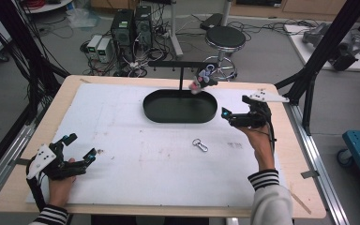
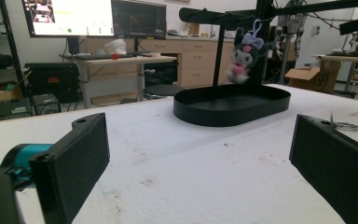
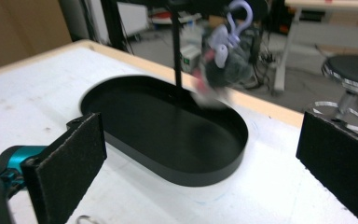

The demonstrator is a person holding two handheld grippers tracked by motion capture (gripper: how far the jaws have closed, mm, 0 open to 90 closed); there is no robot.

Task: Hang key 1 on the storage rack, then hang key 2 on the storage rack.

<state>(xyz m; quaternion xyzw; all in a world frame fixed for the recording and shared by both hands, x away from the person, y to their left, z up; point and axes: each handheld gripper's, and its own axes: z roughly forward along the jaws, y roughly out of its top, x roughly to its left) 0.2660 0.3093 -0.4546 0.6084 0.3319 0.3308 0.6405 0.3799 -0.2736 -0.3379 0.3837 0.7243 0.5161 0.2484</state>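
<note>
Over the black oval tray (image 1: 159, 112) at the far side of the white table (image 1: 122, 154), a small plush keychain (image 1: 202, 79) hangs by its lilac hook from the stand's crossbar (image 1: 178, 63), blurred, perhaps swinging. Right gripper (image 1: 225, 115) hovers just beside the tray, jaws spread wide, empty. Left gripper (image 1: 80, 149) rests near the front-left corner, likewise wide open and empty. A metal clasp (image 1: 199, 145) lies between them.

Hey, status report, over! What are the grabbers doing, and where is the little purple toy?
Left gripper open, empty. Right gripper open, beside tray. Plush toy hanging on stand. Metal clasp loose on table.
</note>
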